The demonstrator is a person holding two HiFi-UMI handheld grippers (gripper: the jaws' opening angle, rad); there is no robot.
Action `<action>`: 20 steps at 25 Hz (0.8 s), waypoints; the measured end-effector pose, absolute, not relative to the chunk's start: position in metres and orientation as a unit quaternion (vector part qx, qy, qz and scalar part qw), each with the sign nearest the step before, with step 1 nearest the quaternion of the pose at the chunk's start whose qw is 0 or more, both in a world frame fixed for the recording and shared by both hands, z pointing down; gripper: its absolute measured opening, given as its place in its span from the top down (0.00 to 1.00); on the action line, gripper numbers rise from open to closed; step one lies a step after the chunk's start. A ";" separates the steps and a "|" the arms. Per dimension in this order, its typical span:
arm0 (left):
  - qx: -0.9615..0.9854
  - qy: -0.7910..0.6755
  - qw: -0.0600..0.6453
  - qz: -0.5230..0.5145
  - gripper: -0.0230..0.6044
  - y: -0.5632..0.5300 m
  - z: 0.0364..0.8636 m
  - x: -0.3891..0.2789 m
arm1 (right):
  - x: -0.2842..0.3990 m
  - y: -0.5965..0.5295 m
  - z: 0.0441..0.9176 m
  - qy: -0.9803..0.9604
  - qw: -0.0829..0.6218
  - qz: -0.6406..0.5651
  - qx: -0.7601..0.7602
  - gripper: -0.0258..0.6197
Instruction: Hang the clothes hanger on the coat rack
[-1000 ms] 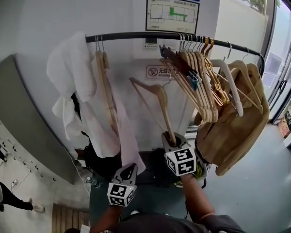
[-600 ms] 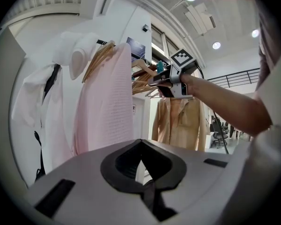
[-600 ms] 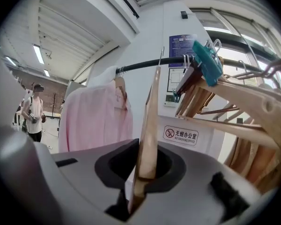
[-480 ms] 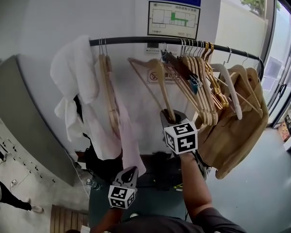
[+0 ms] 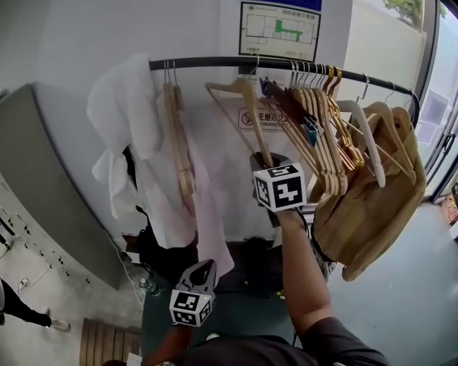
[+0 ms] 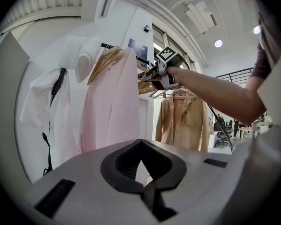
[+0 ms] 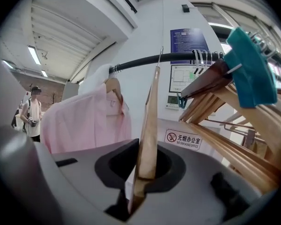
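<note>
- Above and left of the right gripper, the rail is bare, an open gap
- Further left, a pink shirt hangs close
- To its right, packed wooden hangers crowd the rail

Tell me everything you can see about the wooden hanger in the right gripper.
The wooden hanger is light, bare wood with a thin metal hook. It is empty of clothes and tilted: one arm's end is clamped in the jaws of the right gripper, the other points left. Its hook reaches the black rail; whether it's hooked on is unclear.
</note>
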State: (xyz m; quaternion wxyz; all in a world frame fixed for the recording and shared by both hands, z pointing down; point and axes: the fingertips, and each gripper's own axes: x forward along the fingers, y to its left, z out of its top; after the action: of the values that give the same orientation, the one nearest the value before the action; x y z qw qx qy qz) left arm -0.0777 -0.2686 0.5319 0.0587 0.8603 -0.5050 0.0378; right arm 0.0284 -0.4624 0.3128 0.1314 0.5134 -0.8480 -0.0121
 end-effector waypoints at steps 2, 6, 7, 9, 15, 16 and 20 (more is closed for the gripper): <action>0.858 -0.508 0.059 0.037 0.96 -0.268 0.532 -0.080 | 0.027 -0.465 0.314 -0.848 0.136 -0.011 0.513 0.89; 0.856 -0.513 0.051 0.039 0.96 -0.268 0.529 -0.082 | 0.026 -0.469 0.321 -0.845 0.151 -0.010 0.512 0.89; 0.856 -0.513 0.049 0.040 0.96 -0.267 0.529 -0.082 | 0.026 -0.469 0.322 -0.845 0.153 -0.009 0.512 0.89; 0.856 -0.513 0.048 0.041 0.96 -0.267 0.529 -0.082 | 0.026 -0.469 0.323 -0.845 0.153 -0.009 0.513 0.89; 0.857 -0.510 0.052 0.045 0.96 -0.265 0.532 -0.079 | 0.028 -0.469 0.323 -0.840 0.158 -0.031 0.518 0.89; 0.858 -0.509 0.051 0.046 0.96 -0.265 0.532 -0.078 | 0.027 -0.469 0.323 -0.841 0.156 -0.036 0.517 0.89; 0.860 -0.505 0.046 0.047 0.96 -0.265 0.530 -0.073 | 0.029 -0.464 0.311 -0.840 0.121 -0.068 0.524 0.85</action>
State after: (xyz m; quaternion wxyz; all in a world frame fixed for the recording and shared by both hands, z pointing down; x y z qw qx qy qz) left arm -0.0726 -0.2653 0.5299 0.0461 0.8605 -0.5052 0.0468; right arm 0.0287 -0.4638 0.3111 0.1213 0.5243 -0.8401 -0.0677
